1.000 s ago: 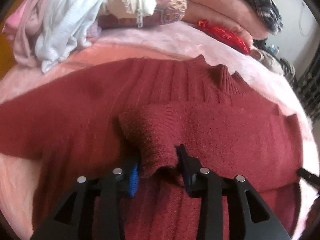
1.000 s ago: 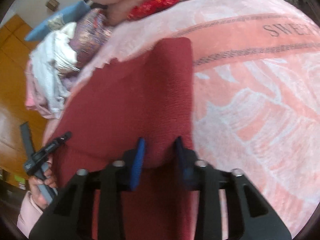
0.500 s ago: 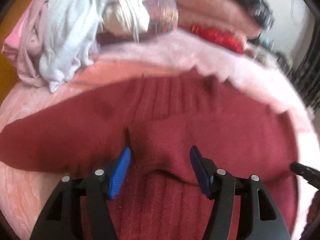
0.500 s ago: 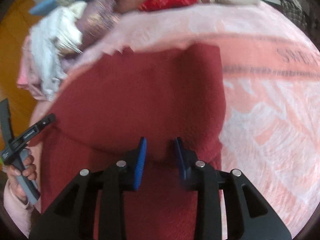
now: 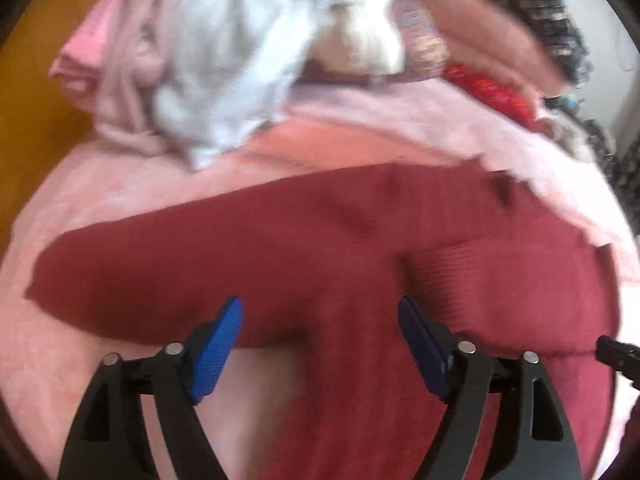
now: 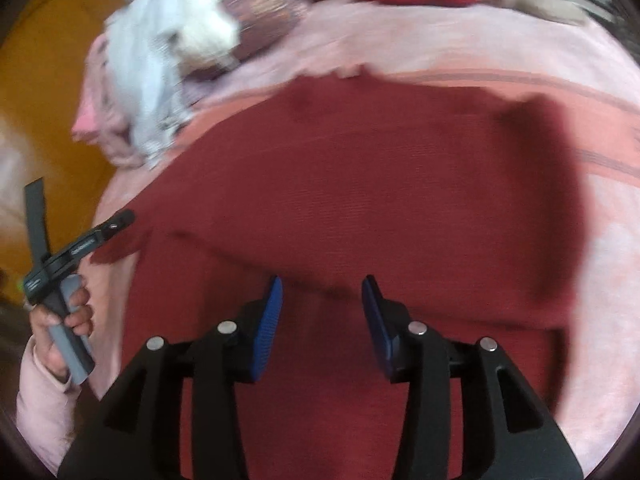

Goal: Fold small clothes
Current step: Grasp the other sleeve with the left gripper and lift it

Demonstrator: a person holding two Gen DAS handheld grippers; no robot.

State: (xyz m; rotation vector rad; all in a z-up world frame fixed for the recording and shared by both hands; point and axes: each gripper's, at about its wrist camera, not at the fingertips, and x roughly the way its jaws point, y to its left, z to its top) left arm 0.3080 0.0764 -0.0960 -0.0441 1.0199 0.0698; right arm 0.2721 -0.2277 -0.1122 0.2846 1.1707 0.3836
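Both claws have let go of the folded sleeve edges they pinched a second ago and drawn back from them. Only the right wrist view shows the person's left hand (image 6: 66, 320) gripping its handle. The left claw (image 5: 320, 344) is opening wide, nothing between its pads; the right claw (image 6: 322, 320) is opening too, empty. Just beyond both lies the dark red sweater (image 5: 360, 248), flat on the pink blanket (image 5: 100, 184), one sleeve folded across its body, blurred.

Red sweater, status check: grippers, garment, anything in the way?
Left gripper and right gripper opening, nothing pinched. Red sweater flat on pink blanket, one sleeve folded in. Heaped clothes beyond the collar, clear.
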